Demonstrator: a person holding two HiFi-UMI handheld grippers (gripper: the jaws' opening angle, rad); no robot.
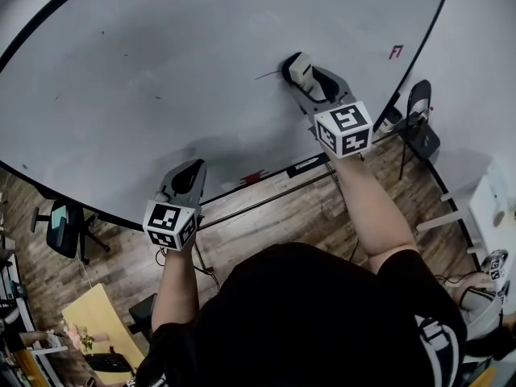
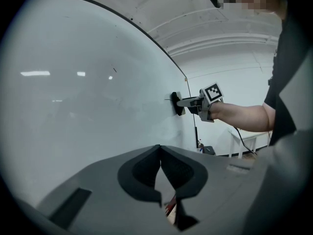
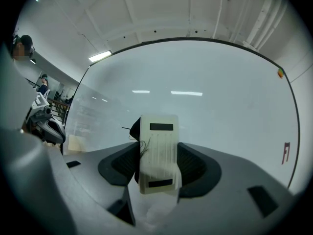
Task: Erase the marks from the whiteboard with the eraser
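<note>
The eraser [image 3: 157, 153] is squeezed between the two jaws of the right gripper [image 1: 305, 79]. Its dark pad is pressed on the whiteboard [image 1: 161, 71], and its long side points the same way as the jaws. A thin dark line [image 1: 268, 75] sits just left of this gripper, so I think the next wipe should go left. The left gripper [image 1: 187, 177] is closed tight, holds nothing, and hangs low, well apart.

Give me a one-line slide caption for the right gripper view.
Right gripper holds the eraser against the whiteboard, next to a thin dark mark.
</note>
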